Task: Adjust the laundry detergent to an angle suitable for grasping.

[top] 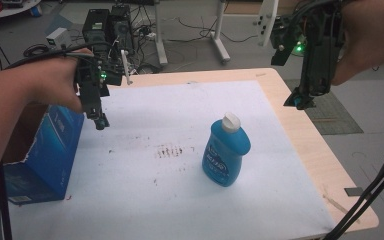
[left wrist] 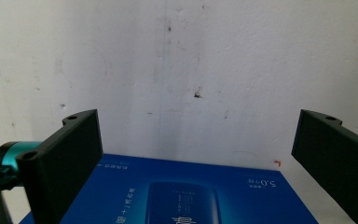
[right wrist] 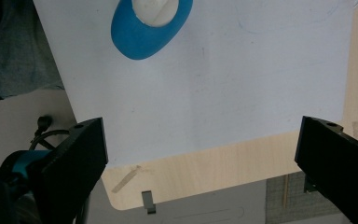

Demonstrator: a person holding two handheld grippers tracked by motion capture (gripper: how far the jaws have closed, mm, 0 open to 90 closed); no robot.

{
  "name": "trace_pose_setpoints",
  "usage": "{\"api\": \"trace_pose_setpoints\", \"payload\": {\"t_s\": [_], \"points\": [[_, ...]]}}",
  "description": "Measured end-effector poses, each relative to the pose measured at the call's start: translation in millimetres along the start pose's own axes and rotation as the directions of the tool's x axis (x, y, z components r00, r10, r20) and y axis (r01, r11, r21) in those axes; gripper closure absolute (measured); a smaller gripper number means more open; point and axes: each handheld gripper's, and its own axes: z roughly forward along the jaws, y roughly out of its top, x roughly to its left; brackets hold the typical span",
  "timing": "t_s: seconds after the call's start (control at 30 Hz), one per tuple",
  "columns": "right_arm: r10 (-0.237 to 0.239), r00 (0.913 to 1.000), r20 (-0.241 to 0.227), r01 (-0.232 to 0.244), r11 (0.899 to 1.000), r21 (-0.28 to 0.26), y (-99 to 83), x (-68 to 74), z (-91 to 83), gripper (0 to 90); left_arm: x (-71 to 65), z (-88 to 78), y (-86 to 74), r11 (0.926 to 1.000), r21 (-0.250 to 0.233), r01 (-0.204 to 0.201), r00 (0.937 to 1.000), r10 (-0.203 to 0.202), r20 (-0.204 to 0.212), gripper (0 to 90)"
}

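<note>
The bottle (top: 226, 151) stood upright on the white sheet (top: 180, 150) covering the tabletop (top: 305, 145), a little right of centre, its white cap (top: 231, 121) closed. A blue box (top: 47, 152) stood at the near left edge of the sheet. Both tongs were held in the air and gripped nothing. The left tongs (top: 99, 119) hung above the box's far end, jaws spread wide in the left gripper view, with the box top (left wrist: 177, 196) just below them. The right tongs (top: 300, 102) hovered over the right edge of the tabletop, well apart from the bottle, jaws likewise spread wide in the right gripper view, where the bottle (right wrist: 151, 25) sat at the top of the picture.

The bottle looked tall for its base and smooth-sided, so a sideways approach that touched it with one jaw first would probably tip it or push it across the sheet. Closing on the rounded shoulder rather than the flatter body could let it slip out. If the left tongs dropped without care, they might knock the box, which stood close to the tabletop's edge.
</note>
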Motion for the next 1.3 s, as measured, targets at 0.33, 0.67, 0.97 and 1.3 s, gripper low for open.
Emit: {"api": "trace_pose_setpoints", "payload": {"t_s": [0.33,0.67,0.97,1.3], "points": [[0.002,1.0,0.004,-0.002,1.0,-0.001,-0.4,-0.4,1.1,1.4,-0.7,-1.6,-0.8,1.0,-0.001,0.0,1.0,0.0,0.0,1.7],[0.012,0.9998,0.016,-0.012,1.0,-0.002,-0.5,-0.3,0.9,1.5,-1.2,-2.9,-5.1,1.0,-0.004,0.001,1.0,-0.001,-0.005,1.7],[0.011,0.9998,0.019,-0.011,1.0,-0.003,0.5,3.1,0.2,1.4,-3.4,-5.3,-6.4,1.0,-0.006,0.004,1.0,-0.004,-0.009,1.7],[0.001,1.0,0.008,-0.001,1.0,0.002,0.1,4.0,1.6,1.5,-6.3,-3.1,-6.1,0.9999,0.003,0.017,0.9998,-0.017,-0.007,1.7]]}}
